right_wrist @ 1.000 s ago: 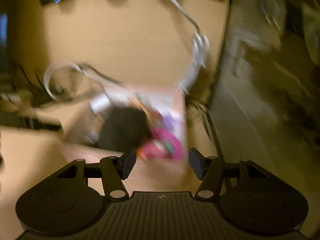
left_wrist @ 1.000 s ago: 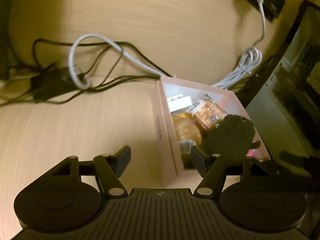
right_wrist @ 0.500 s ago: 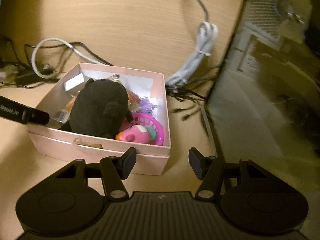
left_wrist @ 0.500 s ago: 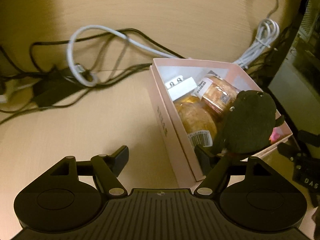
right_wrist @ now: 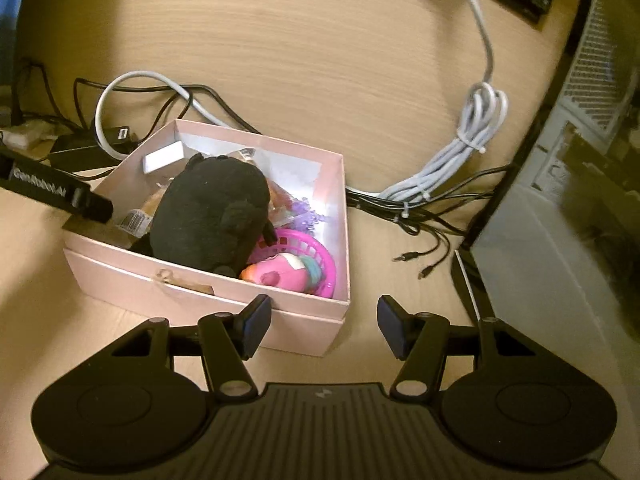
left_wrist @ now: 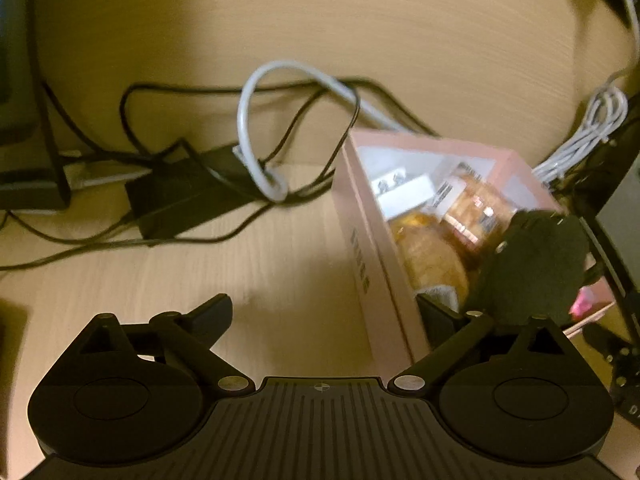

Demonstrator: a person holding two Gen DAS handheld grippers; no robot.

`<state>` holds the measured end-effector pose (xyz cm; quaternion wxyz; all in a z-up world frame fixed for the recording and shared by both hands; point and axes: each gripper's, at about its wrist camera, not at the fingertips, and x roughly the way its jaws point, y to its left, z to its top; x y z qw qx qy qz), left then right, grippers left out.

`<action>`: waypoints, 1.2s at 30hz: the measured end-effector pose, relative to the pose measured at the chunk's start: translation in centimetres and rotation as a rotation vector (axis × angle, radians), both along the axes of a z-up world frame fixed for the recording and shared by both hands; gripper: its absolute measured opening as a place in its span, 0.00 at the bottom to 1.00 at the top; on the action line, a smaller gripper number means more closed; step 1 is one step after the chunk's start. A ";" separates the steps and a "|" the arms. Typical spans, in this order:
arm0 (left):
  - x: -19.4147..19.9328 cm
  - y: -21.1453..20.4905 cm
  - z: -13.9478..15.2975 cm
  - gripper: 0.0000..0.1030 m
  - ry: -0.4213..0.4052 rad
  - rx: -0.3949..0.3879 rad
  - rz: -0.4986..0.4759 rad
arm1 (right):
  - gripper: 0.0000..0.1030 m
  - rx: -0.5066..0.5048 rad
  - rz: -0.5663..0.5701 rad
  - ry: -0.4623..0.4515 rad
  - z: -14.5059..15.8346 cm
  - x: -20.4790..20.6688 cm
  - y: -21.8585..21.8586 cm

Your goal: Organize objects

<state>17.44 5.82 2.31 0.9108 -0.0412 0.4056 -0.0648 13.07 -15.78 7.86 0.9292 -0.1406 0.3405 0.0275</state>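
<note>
A pale wood-grain desk point(right_wrist: 280, 40) carries a square pink cardboard box point(right_wrist: 208, 296). Inside the box, a fuzzy black plush point(right_wrist: 212, 212) lies atop crinkly snack packets point(left_wrist: 476, 208), beside a round magenta plastic basket point(right_wrist: 316, 252). Behind the box coils a smooth grey cable point(left_wrist: 248, 120). Left gripper point(left_wrist: 324, 312) straddles the box's left wall, jaws spread; right gripper point(right_wrist: 324, 320), before the box, likewise released
</note>
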 end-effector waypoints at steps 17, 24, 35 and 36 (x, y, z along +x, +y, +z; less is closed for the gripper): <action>-18.4 -0.1 -0.8 0.97 -0.046 -0.056 -0.039 | 1.00 0.121 -0.073 0.168 -2.7 -13.2 -1.6; -20.5 -2.9 -3.8 0.97 -0.049 0.031 0.022 | 1.00 0.126 -0.013 0.144 -4.6 -13.4 -2.7; -19.2 -5.7 -5.2 0.97 -0.151 0.132 0.100 | 1.00 0.248 0.000 0.047 -6.0 -10.9 -4.5; -18.9 -5.8 -5.2 0.97 -0.150 0.133 0.102 | 1.00 0.249 0.005 0.038 -6.1 -10.8 -4.5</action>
